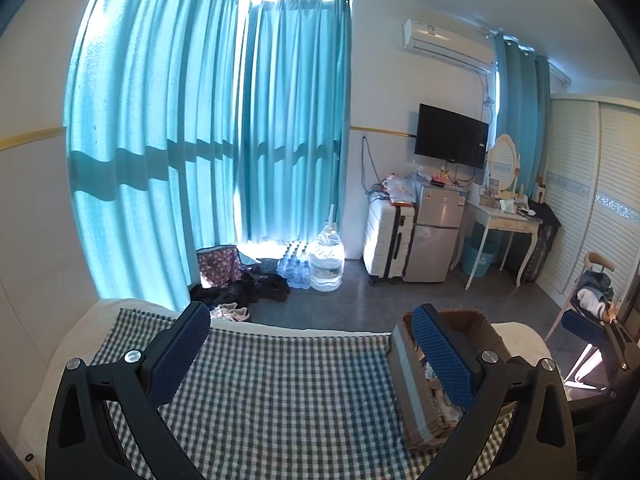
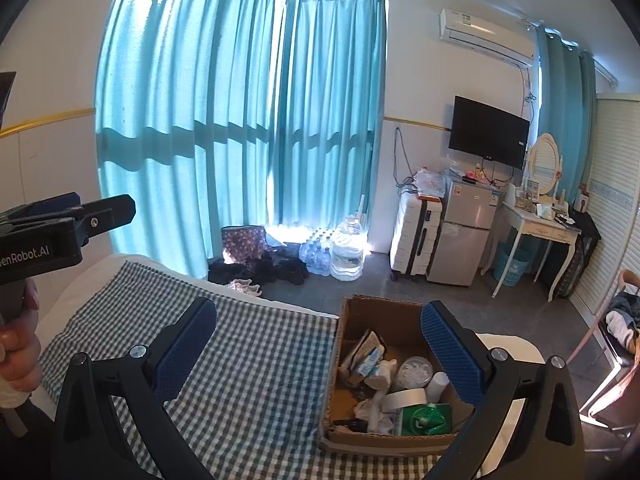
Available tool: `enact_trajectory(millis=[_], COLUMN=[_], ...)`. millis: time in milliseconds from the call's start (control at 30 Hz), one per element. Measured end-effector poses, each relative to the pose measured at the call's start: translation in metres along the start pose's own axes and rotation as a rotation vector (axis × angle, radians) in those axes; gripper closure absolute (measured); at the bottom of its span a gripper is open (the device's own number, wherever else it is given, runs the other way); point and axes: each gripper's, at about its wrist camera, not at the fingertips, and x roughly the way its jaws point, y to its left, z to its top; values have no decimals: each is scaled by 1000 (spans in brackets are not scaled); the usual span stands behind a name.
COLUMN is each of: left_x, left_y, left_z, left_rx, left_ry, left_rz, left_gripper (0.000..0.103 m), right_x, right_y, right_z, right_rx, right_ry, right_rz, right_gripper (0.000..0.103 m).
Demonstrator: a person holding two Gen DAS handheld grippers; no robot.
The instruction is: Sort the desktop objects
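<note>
We hold the right gripper (image 2: 316, 354) with jaws spread wide and empty, above the checked cloth (image 2: 248, 360) covering the tabletop. The left gripper (image 1: 312, 350) is likewise spread and empty. A cardboard box (image 2: 348, 364) sits at the cloth's right edge, holding a tape roll (image 2: 404, 398), a green packet (image 2: 426, 420), a clear round tub (image 2: 416, 370) and other small items. Beyond the far edge we see teal curtains (image 2: 240, 120), water bottles (image 2: 348, 250), a white suitcase (image 2: 414, 236), a small fridge (image 2: 466, 232), a wall television (image 2: 488, 132) and a dressing table (image 2: 540, 226).
</note>
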Motion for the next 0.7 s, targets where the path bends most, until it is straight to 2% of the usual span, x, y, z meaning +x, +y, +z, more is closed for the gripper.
enact_trajectory(millis=[367,567,700], left_x=[0,12,16], left_y=[47,62,63], left_z=[-24,-42,-50], left_rx=[-21,-30,-16], left_ry=[22,71,85], left_rz=[61,79,97], left_gripper=[0,0,0], right_x=[13,34,40], right_y=[38,56,64], right_z=[-9,-27,-35], right_rx=[0,0,-10], right_ry=[7,69,76], right_rz=[40,77,86], right_gripper=[0,0,0])
